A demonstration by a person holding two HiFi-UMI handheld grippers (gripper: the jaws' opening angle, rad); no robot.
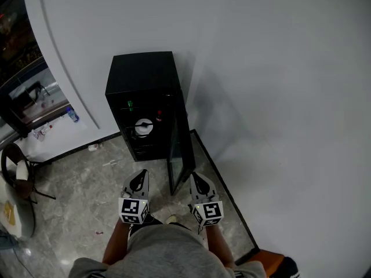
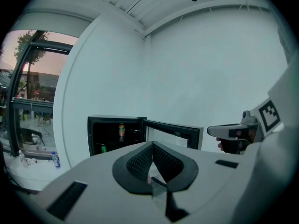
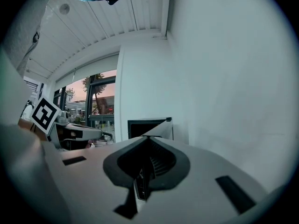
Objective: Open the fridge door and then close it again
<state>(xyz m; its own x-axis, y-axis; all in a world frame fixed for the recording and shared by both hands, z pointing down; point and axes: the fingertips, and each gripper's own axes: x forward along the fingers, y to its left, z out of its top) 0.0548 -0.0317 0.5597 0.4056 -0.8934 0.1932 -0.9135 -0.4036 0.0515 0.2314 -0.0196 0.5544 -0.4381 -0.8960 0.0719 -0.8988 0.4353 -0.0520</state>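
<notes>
At frame centre, sitting against white wall: small black box-shaped fridge, its black-framed flat door hanging open toward lower centre. Hovering just below: left gripper and right gripper, both clenched on nothing. Judging closing as pending: pushing door's outer face near free edge, steadily, avoiding slamming.

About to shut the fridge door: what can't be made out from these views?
- Outer face of the door and any handle: edge-on in the head view; the left gripper view shows only its inner side.
- Lower part of the fridge: covered by the body of the left gripper in its own view.
- White round thing inside: too small in the head view to identify.
</notes>
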